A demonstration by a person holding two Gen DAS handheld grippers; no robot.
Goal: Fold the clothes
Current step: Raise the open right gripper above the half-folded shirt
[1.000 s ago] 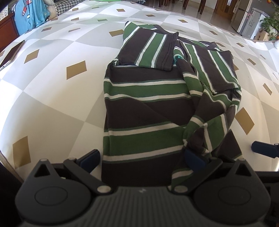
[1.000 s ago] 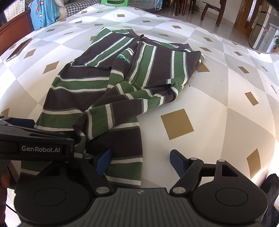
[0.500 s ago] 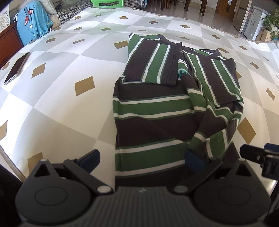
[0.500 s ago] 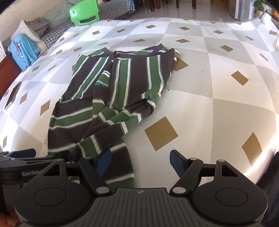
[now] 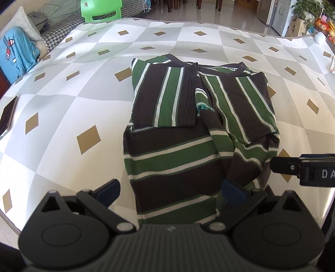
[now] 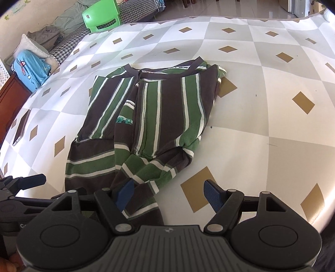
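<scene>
A shirt striped in green, brown and white lies on the checked cover, both sleeves folded in over its body. My left gripper is open at the shirt's near hem: its right finger is over the rumpled right edge, the left one over bare cover. In the right wrist view the same shirt runs away from me. My right gripper is open, its left finger against the bunched lower corner and the right one over the cover. Each gripper shows at the edge of the other's view.
A dark phone or tablet lies near the cover's left edge. Behind it are a blue garment, cushions and a green plastic chair. A small box sits at the far right. A hand shows at the lower left.
Both grippers have risen and drawn back toward the near edge, so more of the shirt and cover shows. The shirt's right side now lies flatter over its body.
</scene>
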